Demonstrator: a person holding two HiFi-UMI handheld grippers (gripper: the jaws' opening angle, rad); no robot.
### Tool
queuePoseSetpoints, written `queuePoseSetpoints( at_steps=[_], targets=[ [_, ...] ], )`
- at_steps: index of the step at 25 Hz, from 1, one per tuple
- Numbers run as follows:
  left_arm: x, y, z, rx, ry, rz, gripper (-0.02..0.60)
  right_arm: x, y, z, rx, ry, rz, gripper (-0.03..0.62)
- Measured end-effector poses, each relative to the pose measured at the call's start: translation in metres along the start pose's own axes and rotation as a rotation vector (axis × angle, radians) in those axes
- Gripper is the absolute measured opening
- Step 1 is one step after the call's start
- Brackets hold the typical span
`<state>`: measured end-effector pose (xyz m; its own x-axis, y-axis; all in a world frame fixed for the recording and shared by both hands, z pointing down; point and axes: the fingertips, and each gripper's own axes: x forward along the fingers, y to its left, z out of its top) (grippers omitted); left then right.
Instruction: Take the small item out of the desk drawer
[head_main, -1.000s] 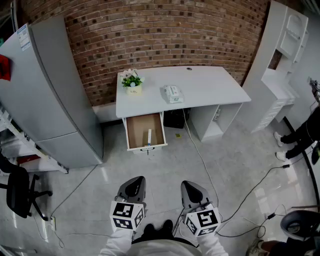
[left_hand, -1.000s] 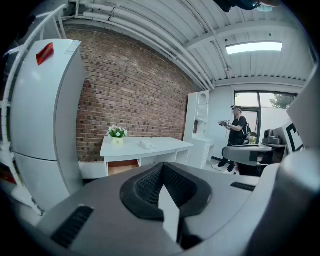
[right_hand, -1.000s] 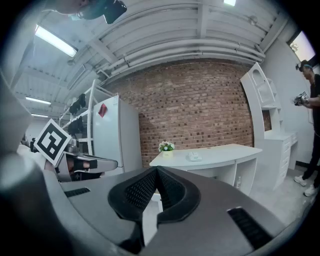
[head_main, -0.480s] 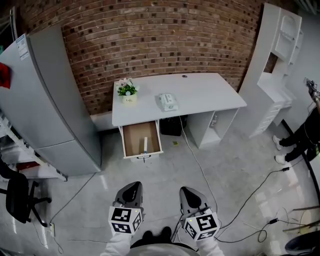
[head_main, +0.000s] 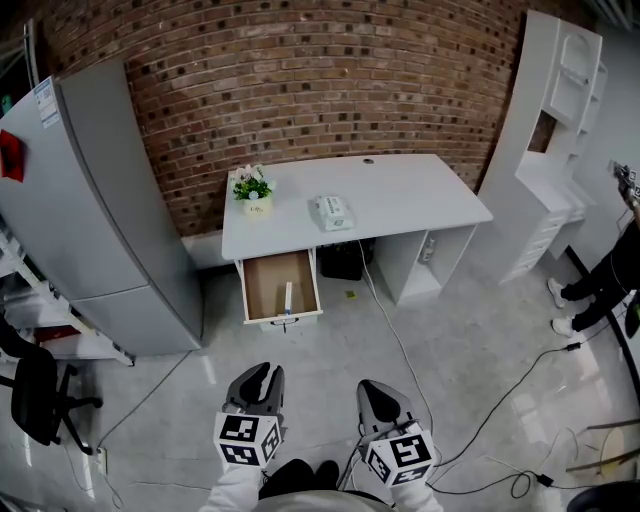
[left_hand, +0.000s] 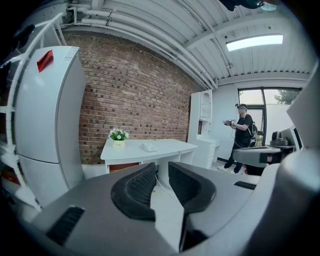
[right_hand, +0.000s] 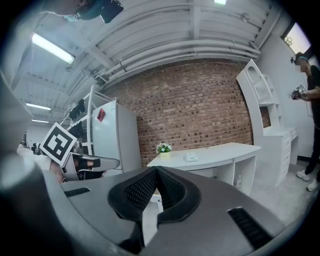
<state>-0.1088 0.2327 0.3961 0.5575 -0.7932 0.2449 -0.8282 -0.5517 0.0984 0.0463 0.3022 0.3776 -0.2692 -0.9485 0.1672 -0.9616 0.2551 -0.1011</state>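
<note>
- The left gripper (left_hand: 161, 168) has its jaws a little apart and opening. Nothing is between them; only the floor shows through the gap.
- The right gripper (right_hand: 156, 173) has its jaws closed, the tips touching each other, and it holds nothing.
- In the head view both grippers are low in the picture, above the grey floor and well apart from the desk (head_main: 400, 195).
- Only the head view looks down into the open drawer (head_main: 263, 285). There the small item (head_main: 288, 296), a slim white thing, lies on the drawer bottom near the front edge.
- Both gripper views see the desk from low, so the inside of the drawer is hidden in them.
- The left gripper view shows a whole person (left_hand: 243, 134) standing at the right. The head view shows only legs at its right edge.
- On the desk stand a small plant (head_main: 252, 187) and a white packet (head_main: 331, 211).
</note>
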Motion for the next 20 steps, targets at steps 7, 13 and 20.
queuePoseSetpoints(
  at_steps=[7,13,20],
  targets=[
    [0.014,-0.011,0.000,0.004,0.023,-0.002,0.133,-0.003,-0.015,-0.001,0.017,0.000,0.012,0.026],
    [0.030,-0.011,-0.003,-0.002,0.034,-0.009,0.158,0.008,-0.023,-0.005,0.033,0.004,0.024,0.028],
    [0.061,0.006,-0.004,-0.018,0.049,-0.018,0.166,0.040,-0.033,-0.002,0.034,0.016,0.023,0.028]
  ],
)
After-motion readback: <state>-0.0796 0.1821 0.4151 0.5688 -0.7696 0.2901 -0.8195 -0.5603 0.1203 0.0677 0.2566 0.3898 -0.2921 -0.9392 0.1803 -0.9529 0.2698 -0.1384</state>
